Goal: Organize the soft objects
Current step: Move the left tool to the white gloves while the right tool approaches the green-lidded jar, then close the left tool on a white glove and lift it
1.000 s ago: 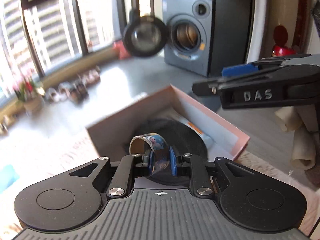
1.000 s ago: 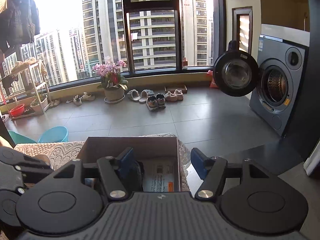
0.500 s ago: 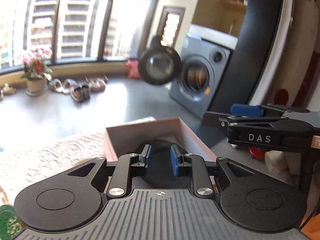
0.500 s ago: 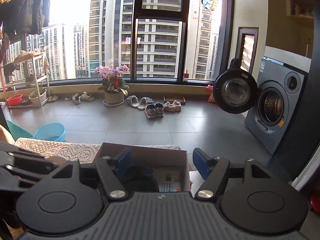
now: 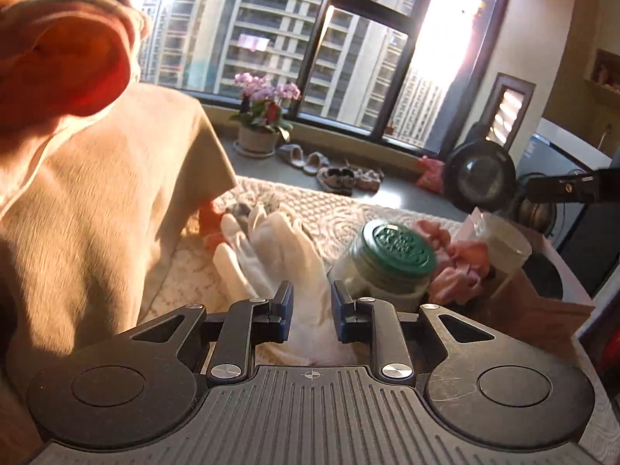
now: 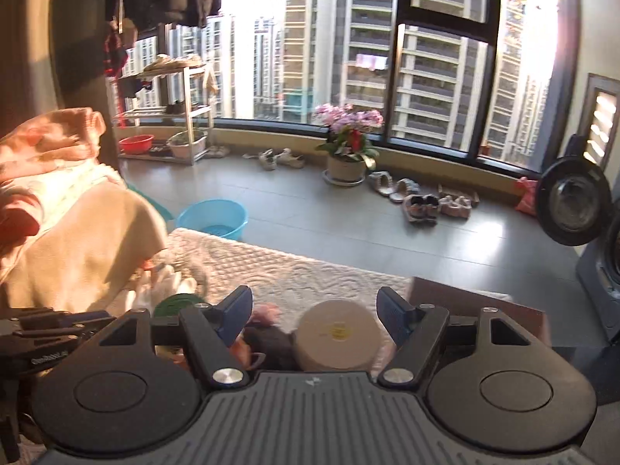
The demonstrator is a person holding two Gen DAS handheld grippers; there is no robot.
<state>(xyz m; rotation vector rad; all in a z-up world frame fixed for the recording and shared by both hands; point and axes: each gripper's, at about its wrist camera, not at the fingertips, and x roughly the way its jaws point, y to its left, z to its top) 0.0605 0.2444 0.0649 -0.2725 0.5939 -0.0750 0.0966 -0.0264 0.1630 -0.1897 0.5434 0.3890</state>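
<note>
Since the white glove (image 5: 279, 252) lies on the lace cloth (image 5: 341, 209) right ahead of the left gripper (image 5: 310, 306), cuff between its parted, empty jaws and fingers pointing away, I'd say that hand's nearer. The right gripper (image 6: 314, 312) hovers wide apart over a paper roll (image 6: 336, 334), gripping nothing.

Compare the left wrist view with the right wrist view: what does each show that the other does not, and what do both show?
Only the left wrist view shows the white glove spread flat, lying between the open left tongs.

Only the right wrist view shows the blue basin, the metal rack, and the beige roll's flat end between the open right tongs.

Both show the green-lidded jar, the pink cloth, the flower pot and the lace cover.
</note>
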